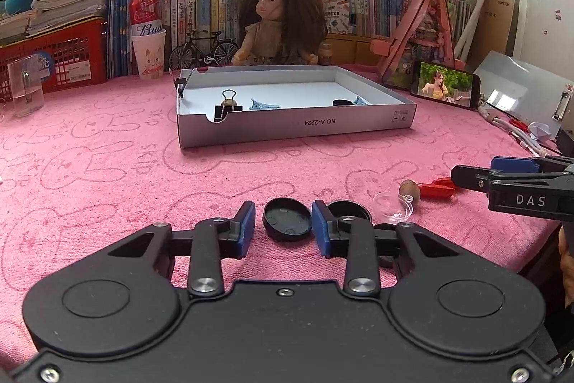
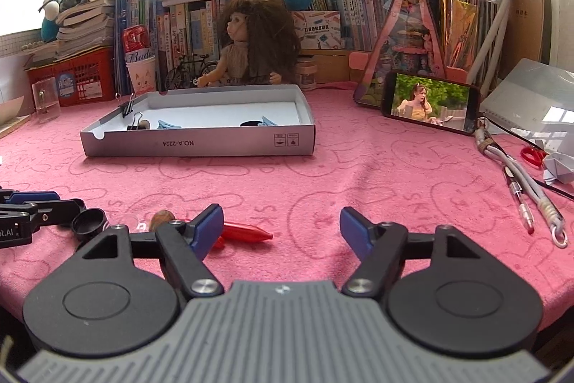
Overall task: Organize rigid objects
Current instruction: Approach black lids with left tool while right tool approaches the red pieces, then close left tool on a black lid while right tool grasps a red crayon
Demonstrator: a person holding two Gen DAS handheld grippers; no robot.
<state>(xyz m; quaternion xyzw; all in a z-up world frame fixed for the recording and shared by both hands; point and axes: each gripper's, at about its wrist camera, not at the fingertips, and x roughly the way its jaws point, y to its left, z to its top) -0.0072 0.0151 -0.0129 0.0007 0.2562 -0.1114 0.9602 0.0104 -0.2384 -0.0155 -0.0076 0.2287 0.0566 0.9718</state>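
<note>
Both my wrist views: low over the tabletop's (image 1: 107,167) near edge, facing the far bookshelf; left sits close. Shared: white box (image 1: 294,128) (image 2: 197,146), phone (image 1: 445,85) (image 2: 430,103).

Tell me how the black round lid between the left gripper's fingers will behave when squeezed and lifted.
The black lid looks like thin moulded plastic, so probably stiff and light. Its rounded rim may slip sideways off the flat blue pads of the left gripper. It lies flat on the soft pink towel, so rolling seems unlikely.
</note>
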